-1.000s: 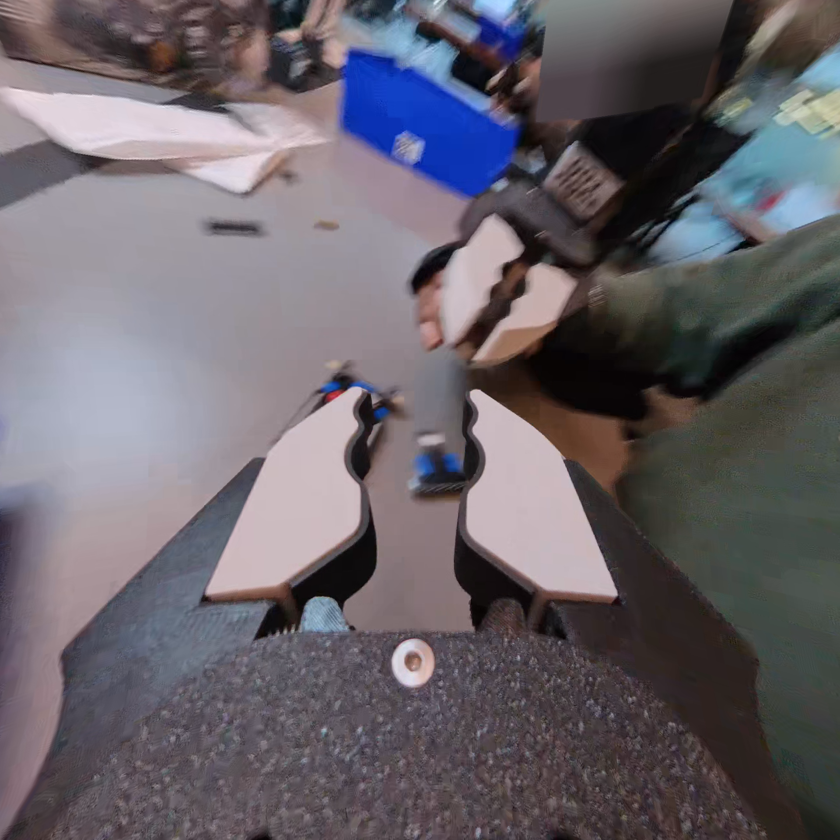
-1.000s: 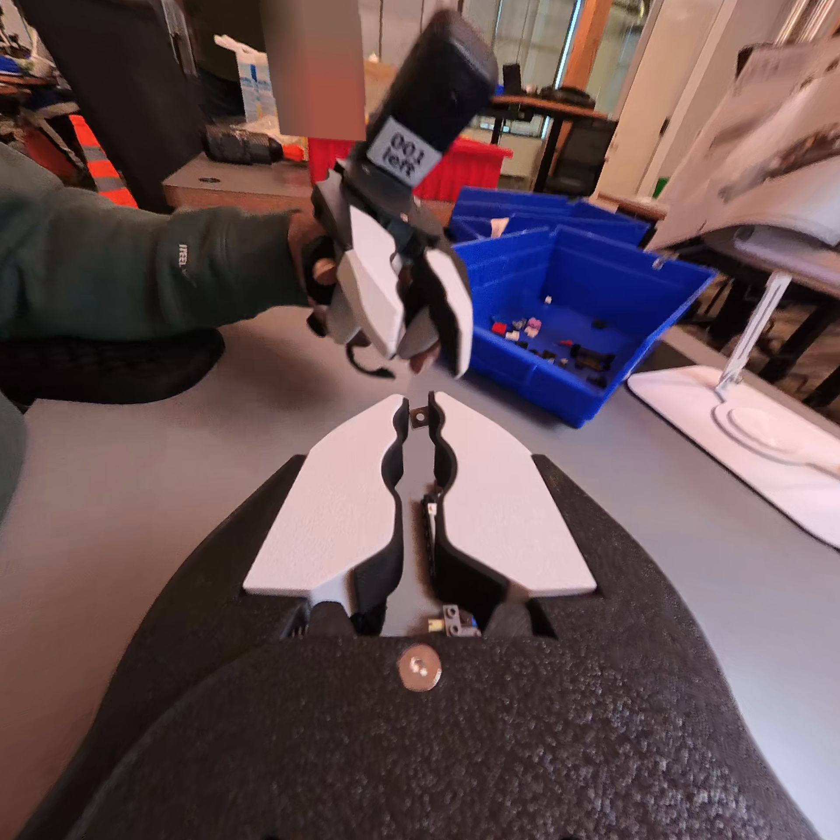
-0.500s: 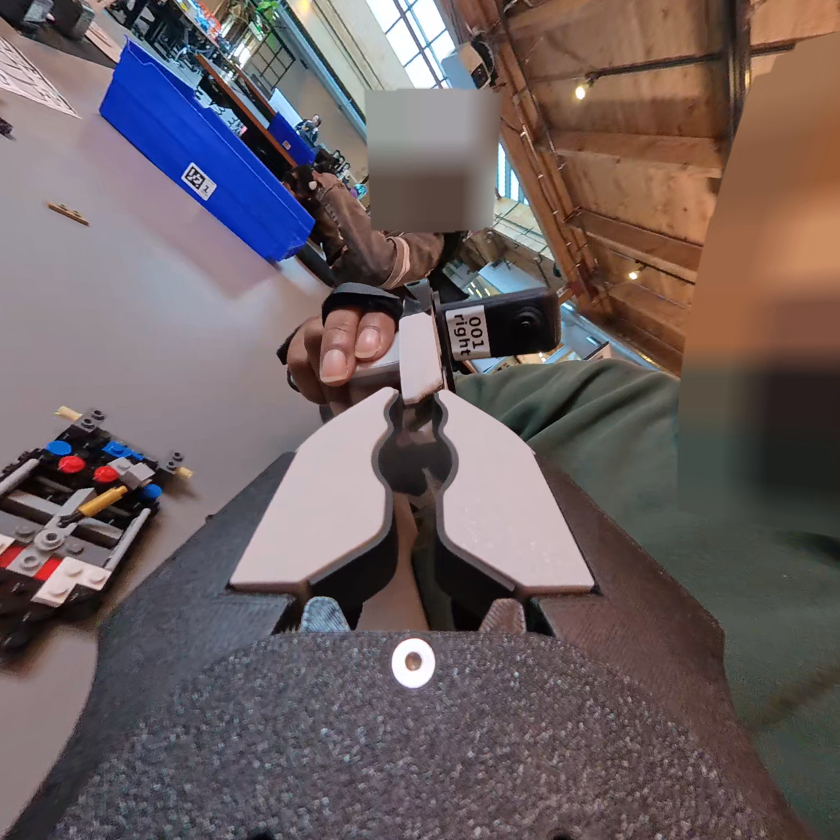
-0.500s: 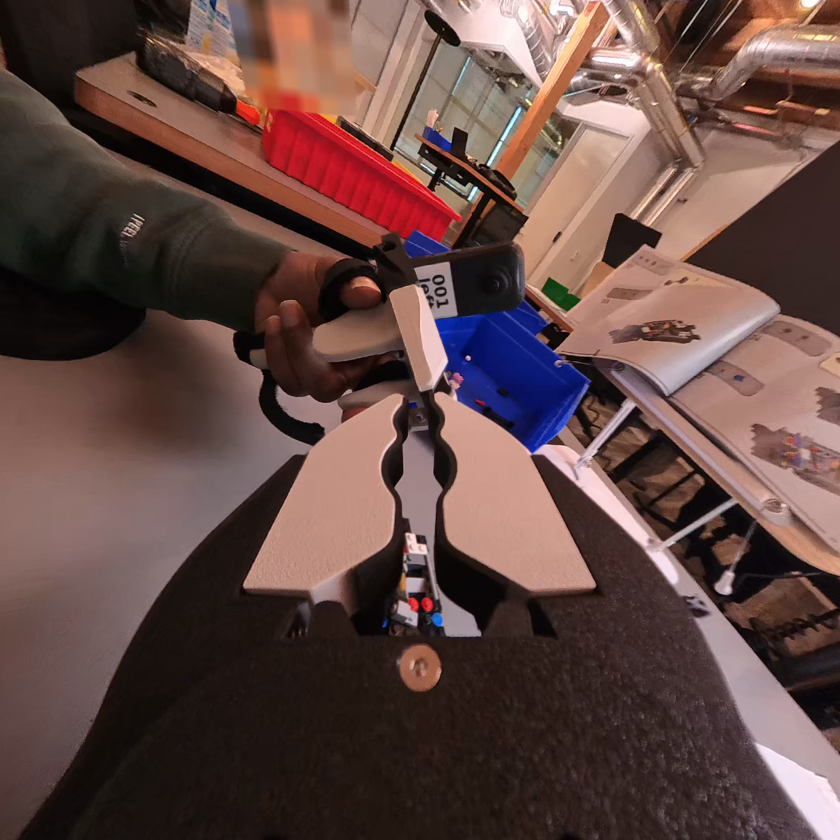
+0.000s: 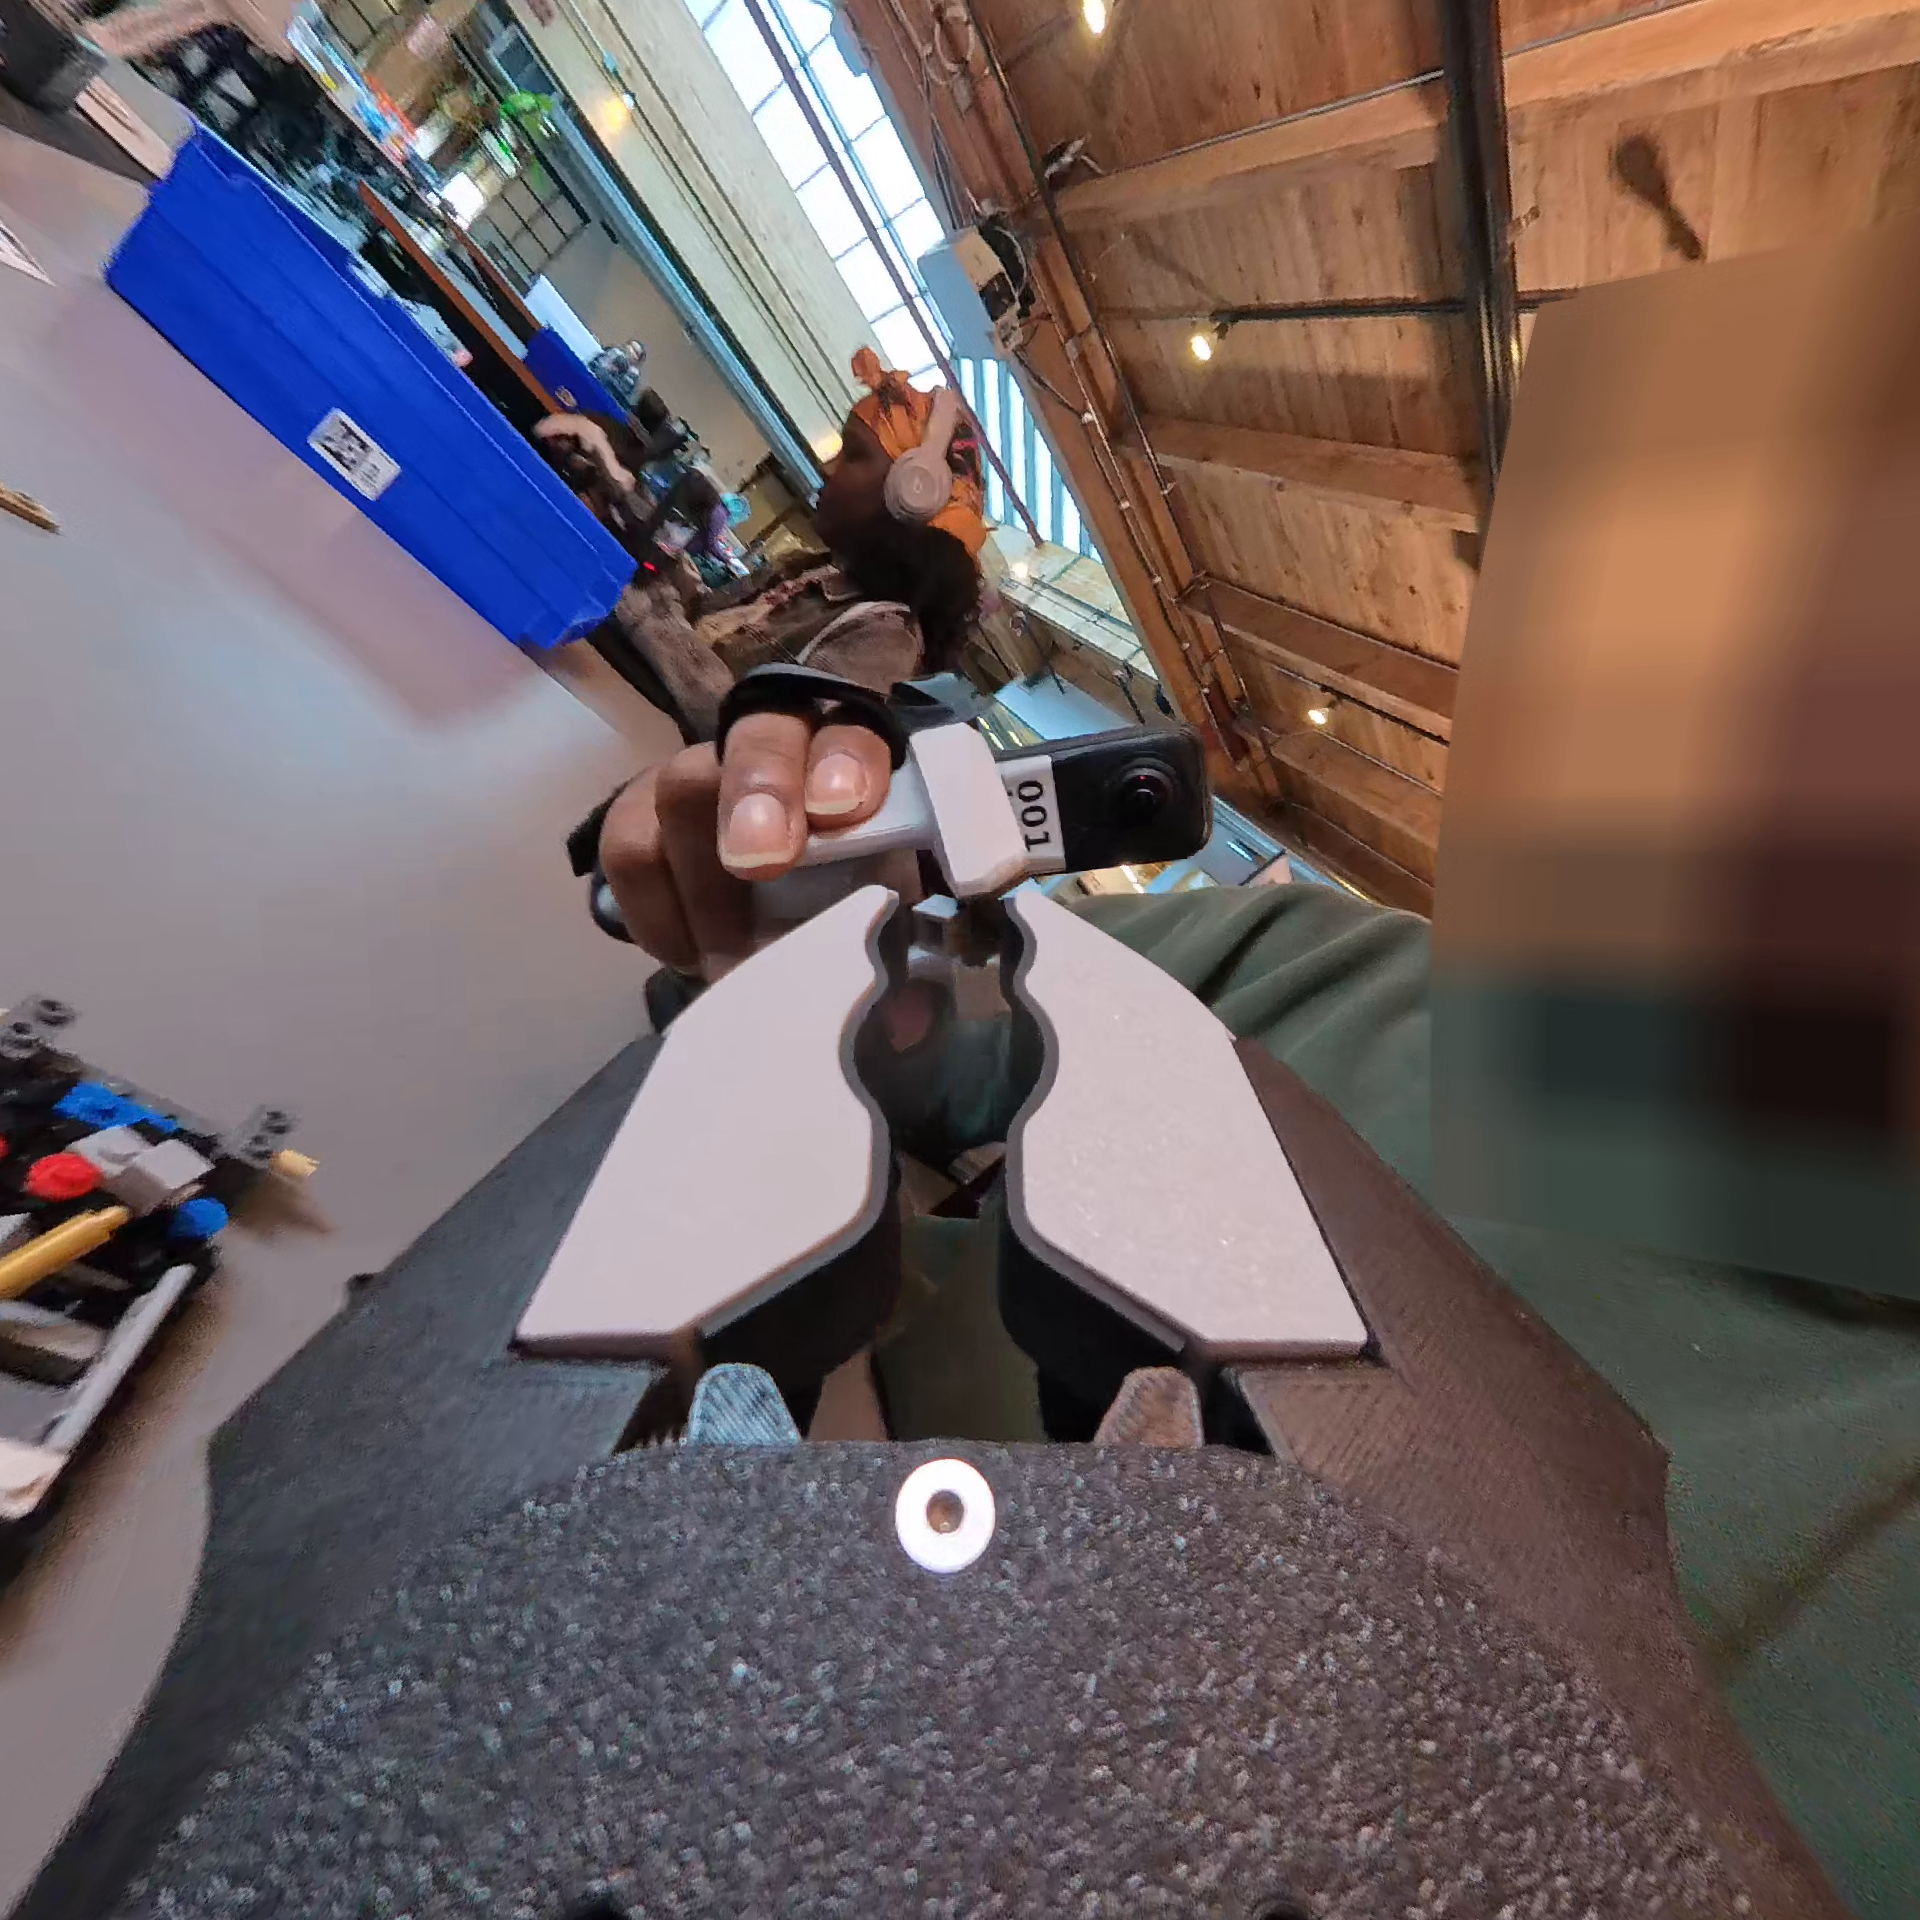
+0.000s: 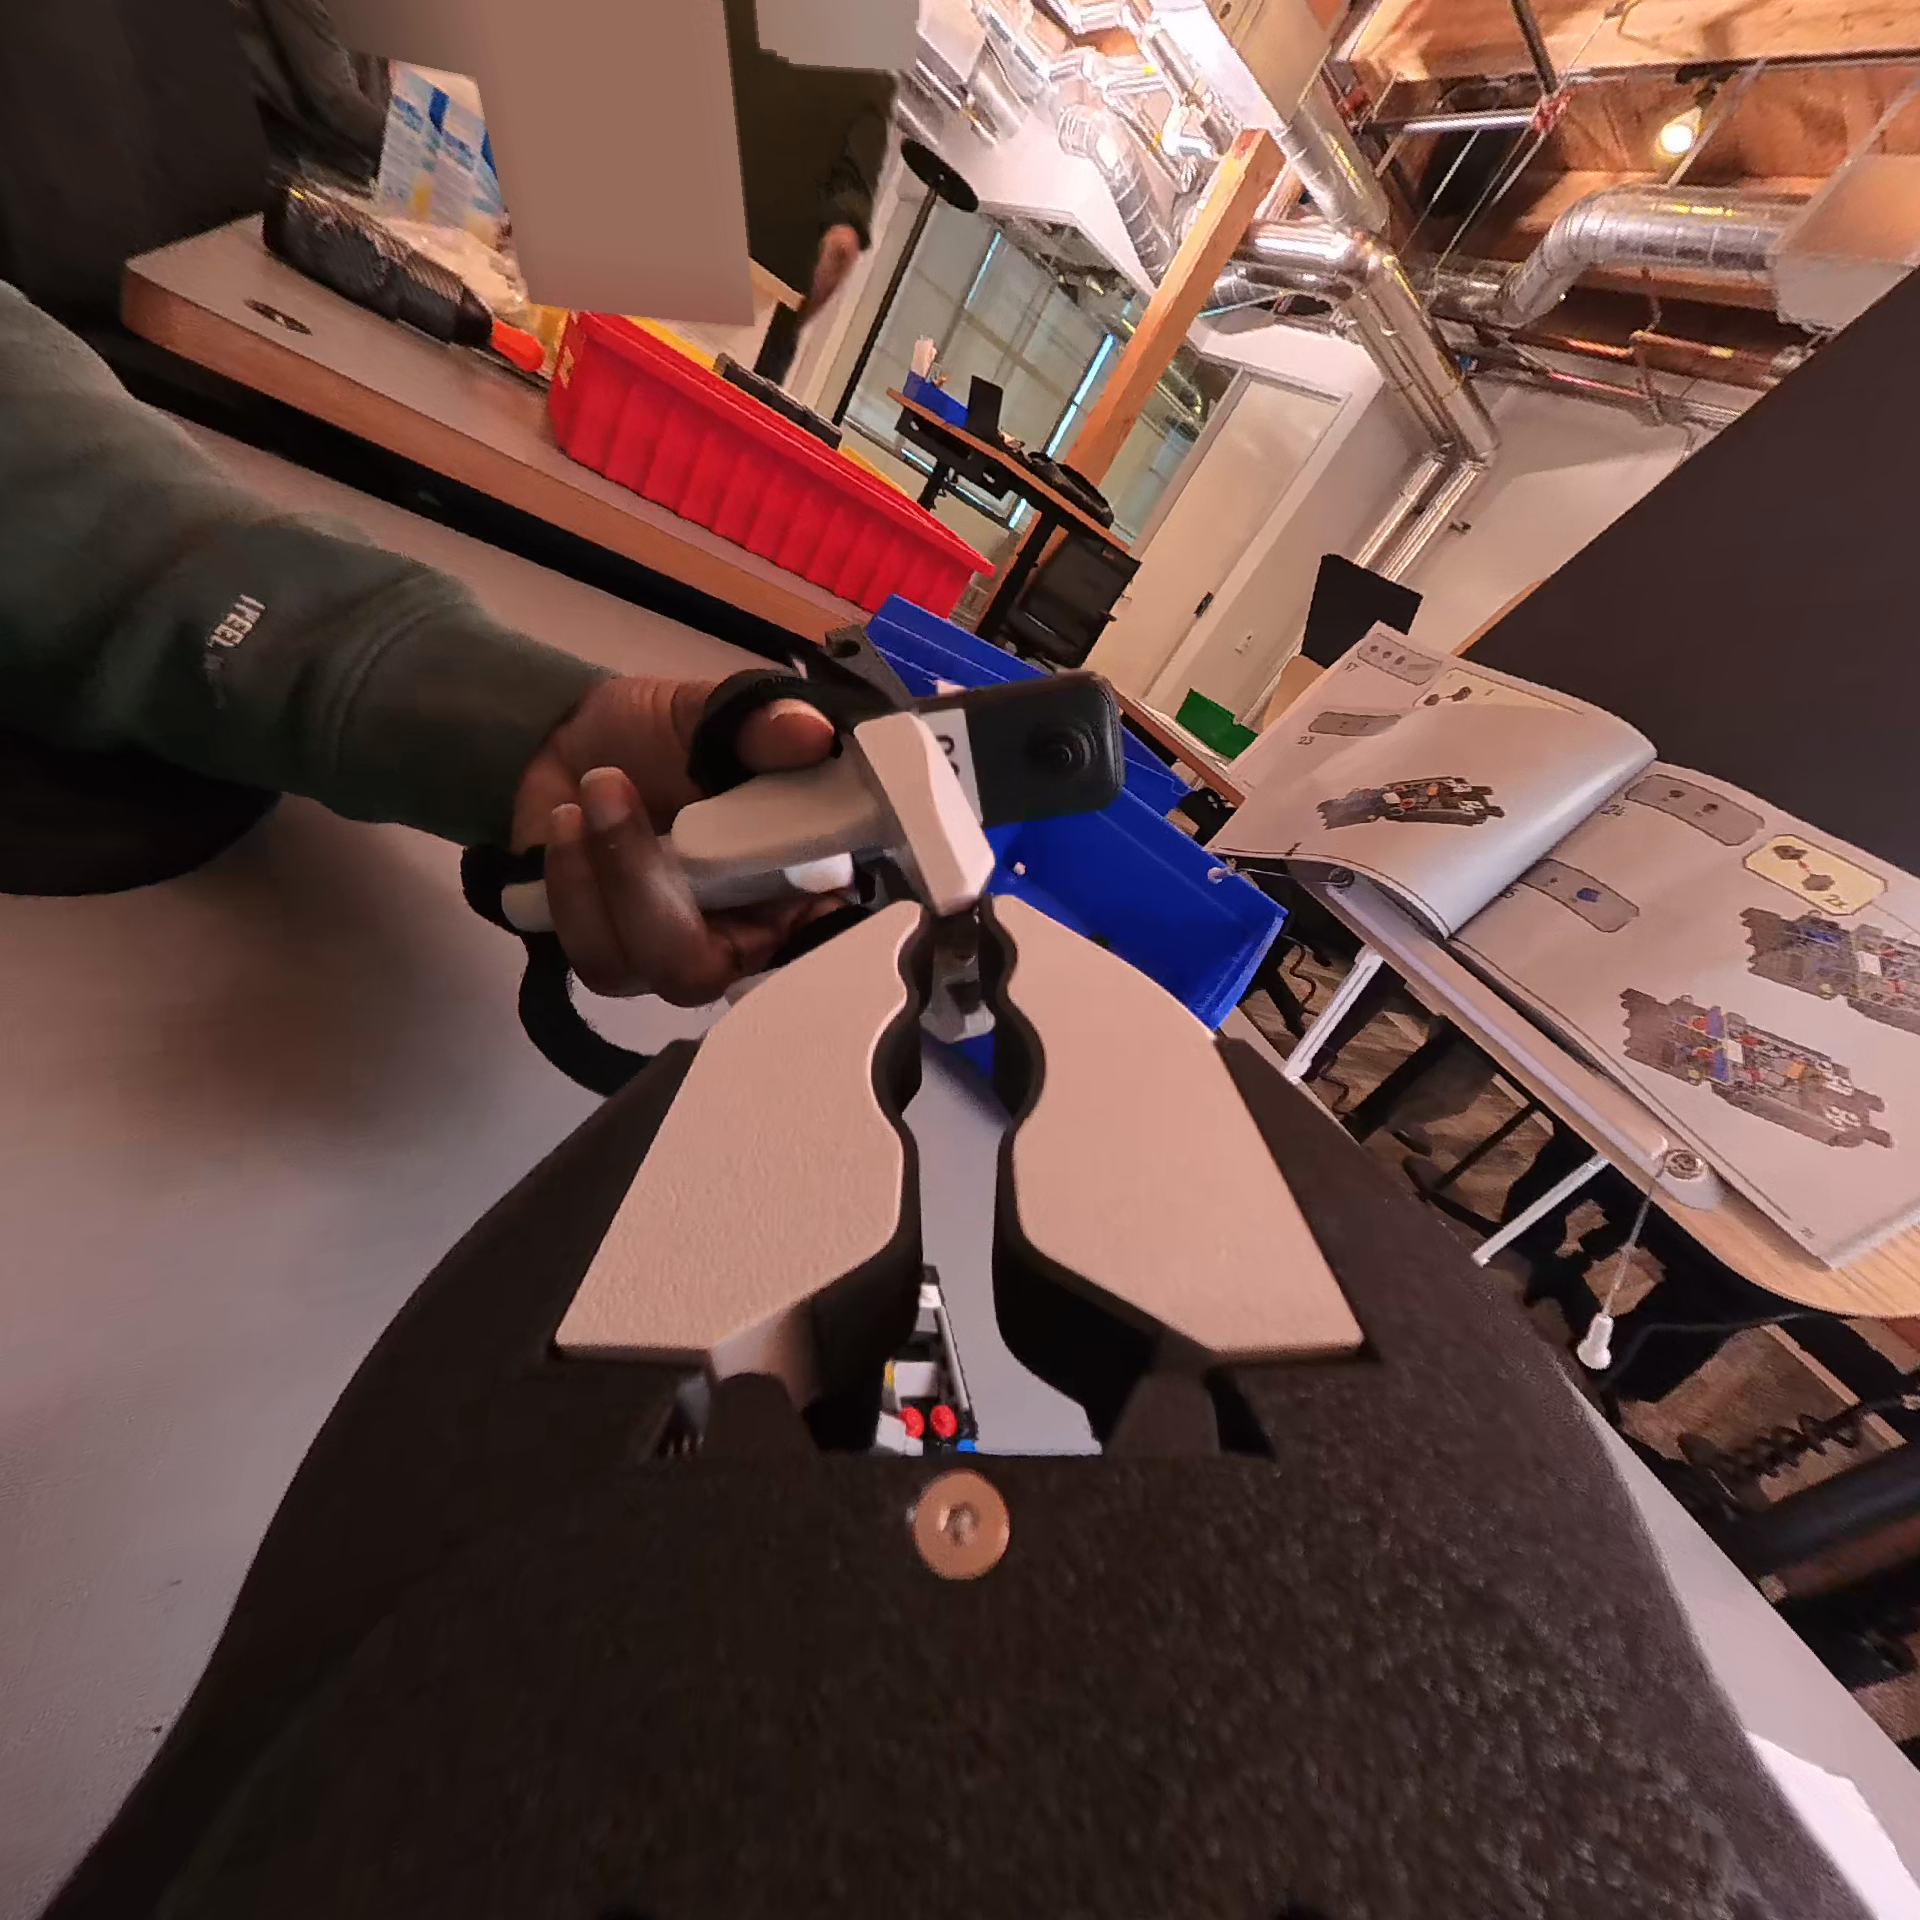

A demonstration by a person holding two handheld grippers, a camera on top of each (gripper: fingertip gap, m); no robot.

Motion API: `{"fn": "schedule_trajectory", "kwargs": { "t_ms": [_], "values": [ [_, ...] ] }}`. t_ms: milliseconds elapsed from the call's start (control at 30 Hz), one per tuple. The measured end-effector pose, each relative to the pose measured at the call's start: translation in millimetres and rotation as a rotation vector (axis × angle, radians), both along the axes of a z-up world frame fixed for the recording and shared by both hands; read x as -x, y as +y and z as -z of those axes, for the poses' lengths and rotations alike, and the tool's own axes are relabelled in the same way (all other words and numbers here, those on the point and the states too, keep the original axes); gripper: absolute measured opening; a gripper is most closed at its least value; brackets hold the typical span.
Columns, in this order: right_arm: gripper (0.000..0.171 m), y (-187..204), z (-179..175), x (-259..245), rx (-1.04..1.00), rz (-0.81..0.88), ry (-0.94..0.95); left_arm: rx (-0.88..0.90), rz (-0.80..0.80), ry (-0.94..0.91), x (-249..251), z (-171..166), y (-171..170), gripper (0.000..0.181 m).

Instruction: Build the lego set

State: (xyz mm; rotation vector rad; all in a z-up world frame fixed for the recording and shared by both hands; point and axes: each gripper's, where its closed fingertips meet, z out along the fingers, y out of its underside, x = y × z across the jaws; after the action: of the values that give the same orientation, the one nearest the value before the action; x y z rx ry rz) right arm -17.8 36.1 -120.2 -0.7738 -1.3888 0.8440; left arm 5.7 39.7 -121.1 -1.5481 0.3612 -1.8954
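My two grippers meet tip to tip above the grey table, turned crosswise to each other. My right gripper [image 6: 954,907] is shut on a small grey brick piece [image 6: 958,992]. My left gripper [image 5: 953,896] is closed to a narrow gap on the same piece [image 5: 932,914]. Each gripper shows edge-on in the other's view, the right gripper [image 5: 971,831] in the left wrist view and the left gripper [image 6: 930,821] in the right wrist view. A hand [image 6: 623,883] in a green sleeve holds each. A partly built brick model [image 5: 94,1226] lies on the table at the left, and it also shows below my right fingers [image 6: 930,1392].
A blue bin [image 5: 343,416] stands farther back on the table, and another blue bin [image 6: 1122,904] lies behind the grippers. A red bin [image 6: 727,468] sits on a wooden bench. An open instruction booklet [image 6: 1558,883] rests on a stand at the right. A person with headphones [image 5: 914,499] sits behind. Less than 4 cm separates the two grippers' tips.
My left gripper was open and pointing down at the table; it has swung up and closed to a narrow gap at my right gripper's tips. Both grippers have tilted upward.
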Motion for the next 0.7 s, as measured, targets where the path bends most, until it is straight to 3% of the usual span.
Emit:
{"fn": "schedule_trajectory", "kwargs": {
  "t_ms": [167, 267, 300, 400, 467, 533, 633, 700],
  "values": [
    [0.011, 1, -2, 0, -0.013, 0.018, 0.008, 0.013, 0.017, 0.01, -1, -1, 0, 0.009],
    [0.025, 15, -5, -5, 0.061, 0.037, -0.016, -0.009, -0.142, 0.117, 20, 0, 21, 0.009],
    [0.028, 25, -4, -7, 0.102, 0.051, -0.037, -0.049, -0.265, 0.236, 36, 4, 36, 0.009],
    [0.027, 58, 17, -14, 0.202, 0.105, -0.167, -0.147, -0.738, 0.879, 125, 36, 85, 0.009],
    [0.026, 68, 42, -18, 0.291, 0.084, -0.315, -0.094, -0.931, 1.206, 185, 54, 96, 0.009],
    [0.026, 66, 70, -21, 0.379, 0.037, -0.465, 0.019, -0.963, 1.369, 215, 78, 97, 0.016],
    [0.028, 55, 106, -25, 0.429, -0.011, -0.655, 0.096, -0.931, 1.46, 228, 104, 94, 0.052],
    [0.028, 54, 120, -23, 0.398, 0.013, -0.713, 0.097, -0.921, 1.445, 227, 106, 94, 0.057]
  ]
}}
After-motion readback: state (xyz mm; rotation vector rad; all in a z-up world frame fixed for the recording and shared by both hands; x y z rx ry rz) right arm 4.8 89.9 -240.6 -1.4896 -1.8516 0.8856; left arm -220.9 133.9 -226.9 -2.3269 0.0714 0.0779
